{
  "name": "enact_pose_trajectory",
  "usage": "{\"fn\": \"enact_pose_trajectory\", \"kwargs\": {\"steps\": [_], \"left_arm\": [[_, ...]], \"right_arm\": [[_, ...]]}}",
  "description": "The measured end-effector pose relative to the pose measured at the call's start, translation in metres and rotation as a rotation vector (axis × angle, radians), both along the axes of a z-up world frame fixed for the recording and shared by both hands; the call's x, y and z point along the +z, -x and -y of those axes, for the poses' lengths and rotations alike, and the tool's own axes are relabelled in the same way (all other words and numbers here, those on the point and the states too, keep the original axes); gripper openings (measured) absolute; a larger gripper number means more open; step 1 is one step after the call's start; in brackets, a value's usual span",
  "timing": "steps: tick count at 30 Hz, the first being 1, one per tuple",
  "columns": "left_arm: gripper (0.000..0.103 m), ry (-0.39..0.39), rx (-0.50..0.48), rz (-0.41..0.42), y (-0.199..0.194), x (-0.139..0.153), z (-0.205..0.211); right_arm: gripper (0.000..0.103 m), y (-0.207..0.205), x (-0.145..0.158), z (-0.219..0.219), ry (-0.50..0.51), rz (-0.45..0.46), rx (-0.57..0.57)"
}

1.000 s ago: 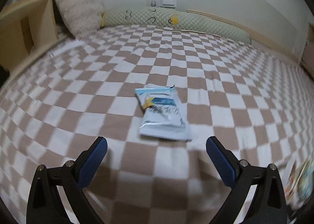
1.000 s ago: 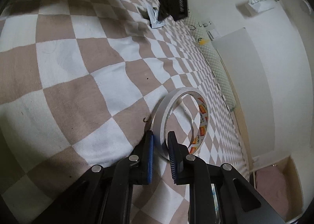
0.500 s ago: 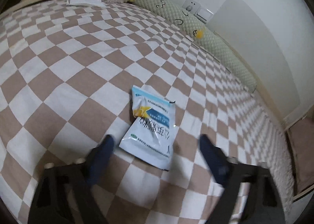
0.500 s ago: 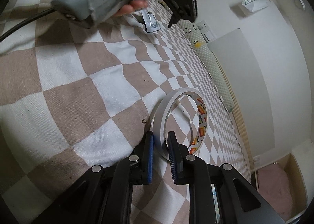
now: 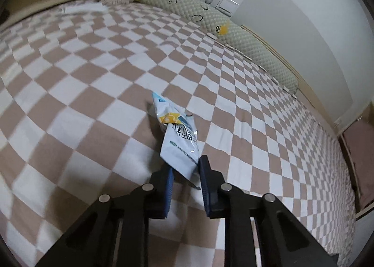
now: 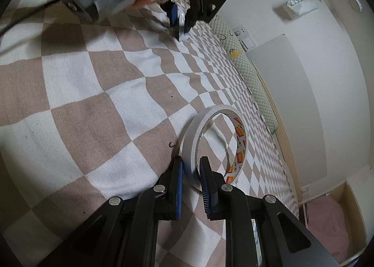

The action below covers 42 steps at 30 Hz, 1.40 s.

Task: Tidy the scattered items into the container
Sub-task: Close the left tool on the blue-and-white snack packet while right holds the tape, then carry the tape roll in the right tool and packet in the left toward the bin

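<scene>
Since both items must leave the bed (image 5: pixel 98 84), my left claw (image 5: pixel 184 180) pinches the sachet (image 5: pixel 180 143) and my right claw (image 6: pixel 190 182) pinches the tape roll (image 6: pixel 194 140)

Checkered bed (image 5: pixel 98 93), packet (image 5: pixel 178 143), tape roll (image 6: pixel 217 143), bolster (image 5: pixel 233 35)

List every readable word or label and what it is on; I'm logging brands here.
"deli", repeated on the orange inner core of the tape roll.
"SWEET", then a doubtful last character, on the white wall box.
Packet: large printed characters, too distorted to read.
</scene>
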<state>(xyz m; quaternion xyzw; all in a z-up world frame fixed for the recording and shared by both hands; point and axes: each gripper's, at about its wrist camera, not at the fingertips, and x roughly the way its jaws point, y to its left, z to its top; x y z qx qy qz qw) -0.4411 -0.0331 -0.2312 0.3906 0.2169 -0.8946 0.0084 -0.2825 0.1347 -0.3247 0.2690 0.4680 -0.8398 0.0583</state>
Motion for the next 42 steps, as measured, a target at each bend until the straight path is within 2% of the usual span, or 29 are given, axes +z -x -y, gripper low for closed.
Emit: {"fn": "enact_pose_trajectory", "kwargs": {"steps": [4, 7, 11, 17, 22, 28, 33, 38, 42], "left_arm": [[0.019, 0.065, -0.04, -0.009, -0.006, 0.009, 0.0], [0.018, 0.124, -0.09, -0.018, -0.026, 0.018, 0.001], [0.018, 0.227, -0.159, 0.007, -0.059, 0.021, -0.004], [0.018, 0.291, -0.229, 0.032, -0.115, 0.019, 0.005], [0.018, 0.379, -0.333, 0.059, -0.167, 0.019, 0.009], [0.018, 0.333, -0.401, 0.088, -0.238, 0.025, 0.011], [0.018, 0.306, -0.484, 0.099, -0.302, 0.026, 0.0], [0.018, 0.278, -0.521, 0.132, -0.343, 0.018, -0.004], [0.018, 0.277, -0.533, 0.139, -0.367, 0.012, -0.009]], "right_arm": [[0.02, 0.001, -0.001, -0.002, -0.001, -0.003, -0.001], [0.02, 0.002, -0.001, -0.003, -0.005, -0.008, -0.002], [0.019, 0.003, -0.001, -0.001, -0.019, -0.025, -0.005], [0.017, -0.002, 0.0, 0.001, -0.058, -0.049, -0.019], [0.015, -0.026, 0.009, 0.004, -0.072, 0.01, 0.004], [0.015, -0.099, 0.022, 0.001, -0.106, 0.101, 0.094], [0.015, -0.182, 0.031, -0.014, -0.174, 0.217, 0.171], [0.015, -0.257, 0.044, -0.031, -0.229, 0.321, 0.212], [0.015, -0.3, 0.053, -0.03, -0.18, 0.433, 0.195]]}}
